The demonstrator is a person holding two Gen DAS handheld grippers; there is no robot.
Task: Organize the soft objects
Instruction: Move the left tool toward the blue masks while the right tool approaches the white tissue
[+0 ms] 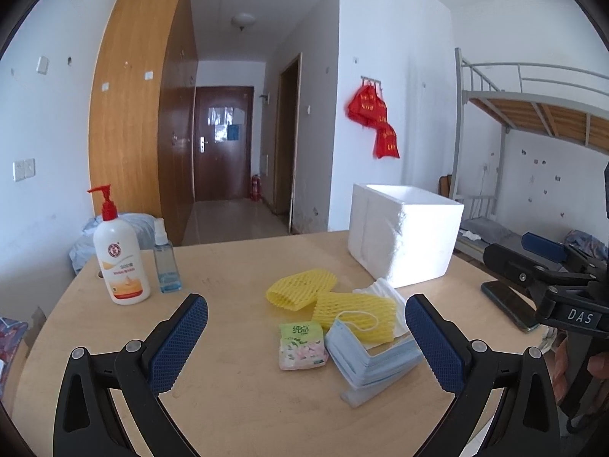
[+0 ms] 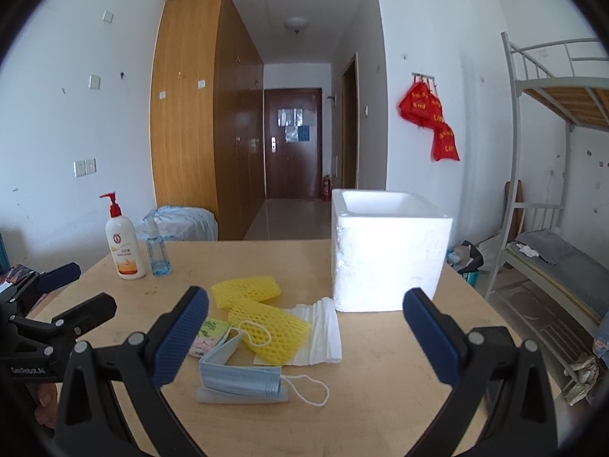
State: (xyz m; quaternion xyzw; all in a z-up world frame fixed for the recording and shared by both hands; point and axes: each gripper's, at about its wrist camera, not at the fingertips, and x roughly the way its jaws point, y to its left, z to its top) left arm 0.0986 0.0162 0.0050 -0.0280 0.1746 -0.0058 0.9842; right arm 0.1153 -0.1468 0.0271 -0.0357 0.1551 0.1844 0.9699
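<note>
On the wooden table [image 1: 236, 392] lie two yellow foam nets [image 1: 300, 289] [image 1: 357, 314], a stack of blue face masks [image 1: 369, 358], a green tissue pack [image 1: 302, 346] and a white folded foam sheet [image 1: 384, 291]. A white foam box [image 1: 403, 232] stands open behind them. My left gripper [image 1: 306, 342] is open and empty, just short of the pile. My right gripper [image 2: 304, 337] is open and empty, facing the nets [image 2: 245, 289] [image 2: 270, 333], the masks [image 2: 243, 377], the tissue pack [image 2: 209, 337], the white sheet [image 2: 323, 327] and the box [image 2: 388, 255].
A white lotion pump bottle [image 1: 120, 255] and a clear blue spray bottle [image 1: 166, 262] stand at the table's far left. A dark phone [image 1: 510, 304] lies at the right edge. A bunk bed [image 2: 552, 228] stands to the right; a wardrobe and hallway lie beyond.
</note>
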